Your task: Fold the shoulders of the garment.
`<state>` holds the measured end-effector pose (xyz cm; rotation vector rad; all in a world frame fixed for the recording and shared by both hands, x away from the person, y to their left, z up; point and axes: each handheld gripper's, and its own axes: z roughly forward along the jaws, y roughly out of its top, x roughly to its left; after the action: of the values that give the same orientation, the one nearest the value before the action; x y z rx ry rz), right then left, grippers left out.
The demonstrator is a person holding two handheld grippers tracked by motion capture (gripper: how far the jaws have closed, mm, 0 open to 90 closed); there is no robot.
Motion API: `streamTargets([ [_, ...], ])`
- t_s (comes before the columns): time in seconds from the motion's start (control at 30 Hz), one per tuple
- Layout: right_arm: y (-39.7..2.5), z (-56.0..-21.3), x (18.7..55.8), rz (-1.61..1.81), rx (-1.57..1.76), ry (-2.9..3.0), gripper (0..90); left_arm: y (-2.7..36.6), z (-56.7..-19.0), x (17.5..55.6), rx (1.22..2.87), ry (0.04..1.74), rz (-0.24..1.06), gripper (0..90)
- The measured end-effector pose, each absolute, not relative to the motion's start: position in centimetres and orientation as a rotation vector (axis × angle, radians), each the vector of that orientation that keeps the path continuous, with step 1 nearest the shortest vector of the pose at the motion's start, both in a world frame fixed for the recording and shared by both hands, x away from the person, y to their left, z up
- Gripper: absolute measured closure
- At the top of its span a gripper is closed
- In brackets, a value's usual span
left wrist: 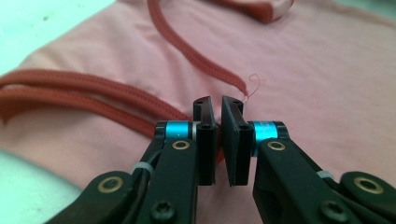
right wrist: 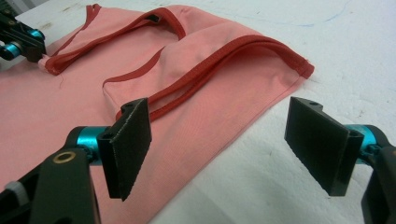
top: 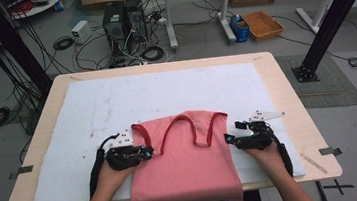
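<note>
White padding (top: 92, 114) covers the table (top: 287, 99), and beyond the table's far edge cables and computer towers (top: 123, 21) sit on the floor. On the padding's near half lies the pink top (top: 183, 165), straps away from me, its hem hanging over the table's near edge. My left gripper (top: 148, 153) sits at the top's left side, over the red trim (left wrist: 196, 51); its jaws are nearly closed, a thin gap between the pads, and I cannot tell whether fabric is pinched. My right gripper (top: 228, 138) rests at the top's right edge, jaws wide apart, holding nothing, one pad over the fabric, the other over bare padding.
</note>
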<state>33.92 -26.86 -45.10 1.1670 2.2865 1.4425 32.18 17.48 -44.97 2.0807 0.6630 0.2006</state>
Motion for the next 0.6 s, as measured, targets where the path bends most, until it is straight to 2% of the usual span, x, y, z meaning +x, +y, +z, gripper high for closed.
streamTargets([
  [0.1, -26.9, -45.1, 34.0, 1.446, 1.175, 2.29, 22.8, 17.4, -44.9, 32.1, 2.083, 0.665, 0.217, 79.7],
  [0.2, -26.9, -45.1, 34.1, 1.441, 1.178, 2.301, 22.7, 17.6, -44.7, 32.2, 2.051, 0.664, 0.268, 64.6],
  [0.27, -26.9, -45.1, 34.1, 1.435, 1.178, 2.303, 22.7, 17.9, -44.5, 32.5, 2.008, 0.711, 0.276, 50.2],
  [0.33, -26.9, -45.1, 34.1, 1.438, 1.176, 2.301, 22.7, 18.2, -44.3, 32.5, 1.979, 0.707, 0.279, 46.7],
  [0.43, -26.9, -45.1, 34.1, 1.44, 1.177, 2.301, 22.7, 18.7, -43.9, 32.6, 1.943, 0.719, 0.278, 36.7],
  [0.6, -26.8, -45.1, 34.1, 1.44, 1.167, 2.305, 22.7, 19.3, -43.4, 32.7, 1.889, 0.707, 0.279, 31.1],
])
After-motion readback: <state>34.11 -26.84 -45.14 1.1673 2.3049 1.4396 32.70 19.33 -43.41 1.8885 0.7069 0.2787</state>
